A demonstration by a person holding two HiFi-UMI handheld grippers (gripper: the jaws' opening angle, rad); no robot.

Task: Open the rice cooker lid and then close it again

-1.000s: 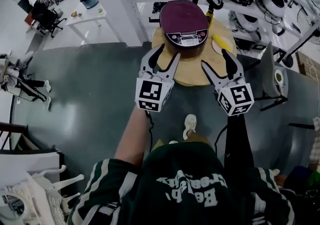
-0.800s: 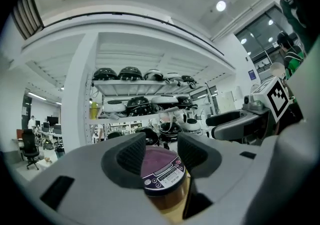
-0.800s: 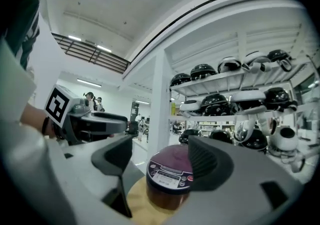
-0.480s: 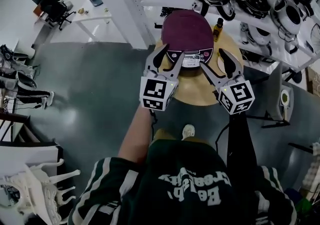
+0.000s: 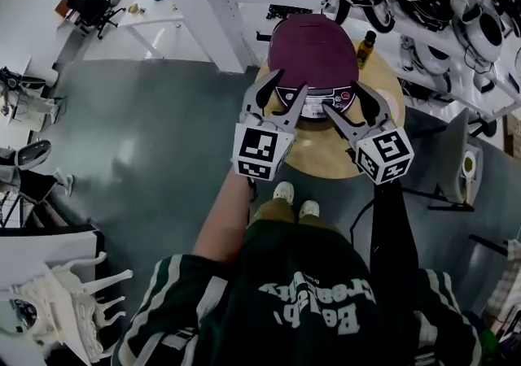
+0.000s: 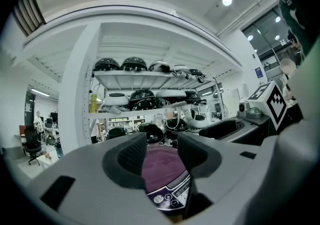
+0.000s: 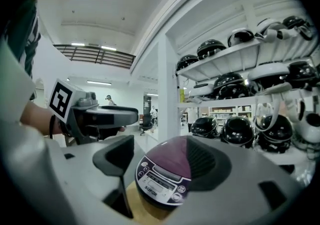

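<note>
In the head view, the maroon rice cooker (image 5: 313, 59), closed, is sitting on the round tabletop (image 5: 326, 157) at upper centre, with the left hand-held gripper (image 5: 286, 88) and right hand-held gripper (image 5: 348, 100) hovering just before its control panel (image 5: 313, 99). In the left gripper view the jaws are standing apart and empty, framing the rice cooker (image 6: 162, 169) at lower centre; the right gripper view is showing the same around the rice cooker (image 7: 162, 176). The opening is probably calling for a square press on the release of the lid (image 5: 313, 35) while the other hand-held gripper is steadying the base.
</note>
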